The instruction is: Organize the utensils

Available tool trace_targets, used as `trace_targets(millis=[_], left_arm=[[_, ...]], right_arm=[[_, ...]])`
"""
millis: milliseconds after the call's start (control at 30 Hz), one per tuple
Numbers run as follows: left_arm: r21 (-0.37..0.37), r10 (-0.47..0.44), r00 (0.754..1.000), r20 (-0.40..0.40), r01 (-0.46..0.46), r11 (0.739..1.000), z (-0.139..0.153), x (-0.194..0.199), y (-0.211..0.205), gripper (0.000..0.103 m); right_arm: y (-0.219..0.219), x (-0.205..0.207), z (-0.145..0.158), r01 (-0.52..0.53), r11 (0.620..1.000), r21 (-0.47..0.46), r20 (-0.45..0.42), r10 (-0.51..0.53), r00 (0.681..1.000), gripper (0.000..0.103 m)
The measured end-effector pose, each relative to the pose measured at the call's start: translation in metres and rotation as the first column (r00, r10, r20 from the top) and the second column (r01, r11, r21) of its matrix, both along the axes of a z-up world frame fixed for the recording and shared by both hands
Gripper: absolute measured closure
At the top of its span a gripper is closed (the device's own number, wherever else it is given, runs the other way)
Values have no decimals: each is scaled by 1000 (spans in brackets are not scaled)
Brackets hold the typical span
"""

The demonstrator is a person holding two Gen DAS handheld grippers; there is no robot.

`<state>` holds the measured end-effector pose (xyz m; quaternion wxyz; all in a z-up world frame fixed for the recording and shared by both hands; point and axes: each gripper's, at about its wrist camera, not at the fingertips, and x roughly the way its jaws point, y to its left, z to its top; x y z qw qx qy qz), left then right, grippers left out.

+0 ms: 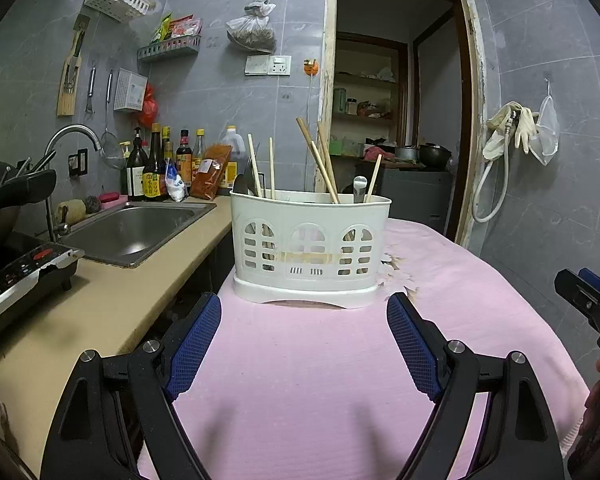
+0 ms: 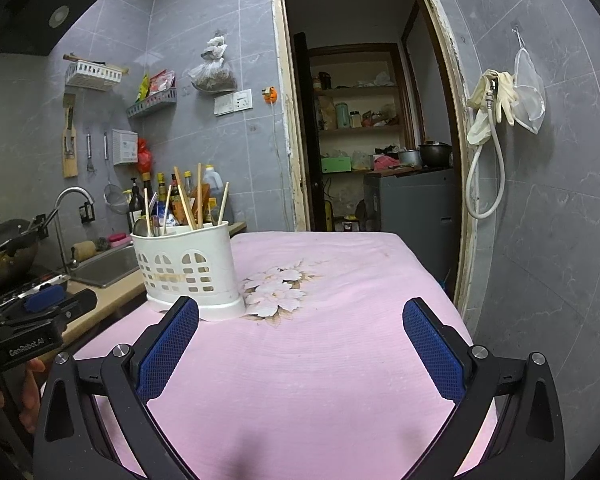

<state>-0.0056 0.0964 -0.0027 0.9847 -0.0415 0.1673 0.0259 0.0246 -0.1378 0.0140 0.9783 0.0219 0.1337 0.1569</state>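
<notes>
White utensil caddy point(image 1: 310, 250) upright on the pink-covered worktop point(image 1: 320, 380), chopsticks point(image 1: 320, 160) and spoon handles leaning loosely inside, likely sorted already. Left gripper point(image 1: 304, 344) spread wide, grasping nothing, aimed squarely at the caddy just ahead. Right gripper point(image 2: 300, 348) likewise released and empty, caddy point(image 2: 188, 270) ahead and off to its left, near the left fingertip.

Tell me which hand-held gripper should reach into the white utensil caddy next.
Left. The left hand-held gripper is open and squarely faces the white utensil caddy, with the chopsticks straight ahead. The right hand-held gripper, also open, has the caddy off to its left.
</notes>
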Motion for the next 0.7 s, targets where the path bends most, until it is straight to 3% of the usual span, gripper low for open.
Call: trace_targets(millis=[700], left_arm=[[-4,2,1000,-8,-2,1000,-5,2,3,22]], right_arm=[[-3,5,-2,-1,1000,-3,-3,1,1000,0]])
